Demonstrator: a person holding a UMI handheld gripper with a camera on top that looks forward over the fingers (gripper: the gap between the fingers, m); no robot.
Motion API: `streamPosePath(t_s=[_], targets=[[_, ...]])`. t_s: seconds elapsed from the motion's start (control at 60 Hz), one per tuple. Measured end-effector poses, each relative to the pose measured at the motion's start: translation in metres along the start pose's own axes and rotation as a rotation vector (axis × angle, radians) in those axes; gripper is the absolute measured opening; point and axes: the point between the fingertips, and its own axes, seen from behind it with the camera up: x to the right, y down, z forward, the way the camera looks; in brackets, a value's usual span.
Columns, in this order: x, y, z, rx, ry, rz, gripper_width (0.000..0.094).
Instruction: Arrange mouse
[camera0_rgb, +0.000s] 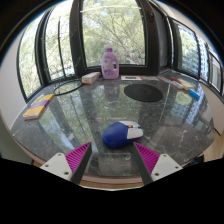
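Mouse: rounded blue-and-white mouse (122, 133) lying on glass table (90, 115)
Gripper: gripper (112, 158) gaping wide, holding nothing
Beyond: round black pad (144, 92), pink bottle (110, 63)

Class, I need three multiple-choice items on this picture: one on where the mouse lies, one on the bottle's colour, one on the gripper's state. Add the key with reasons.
1. Where does the mouse lie?
A. between the fingers, on the glass table
B. on the round black pad
C. beside the bottle

2. What colour is the bottle?
A. green
B. pink
C. black

3. What state is the gripper in?
A. shut on the mouse
B. shut on nothing
C. open

Key: 1 A, the mouse sits on glass between the pink pads; 2 B, its body is pink; 3 C, gaps show at both sides of the mouse.
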Motion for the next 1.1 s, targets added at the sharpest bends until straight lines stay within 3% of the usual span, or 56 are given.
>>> streamPosePath(t_s=[0.367, 0.517, 0.633, 0.817, 0.9, 0.983, 1.1], targets=[[-0.001, -0.047, 0.069, 0.011, 0.123, 0.053, 0.0828], [0.008, -0.055, 0.083, 0.009, 0.183, 0.035, 0.0512], [0.007, -0.057, 0.085, 0.011, 0.180, 0.034, 0.0465], [0.001, -0.060, 0.087, 0.002, 0.140, 0.011, 0.0348], [-0.012, -0.074, 0.085, 0.007, 0.093, -0.016, 0.0348], [-0.031, -0.116, 0.075, 0.064, 0.026, -0.044, 0.0348], [-0.053, -0.220, 0.042, 0.229, -0.086, -0.050, 0.0350]])
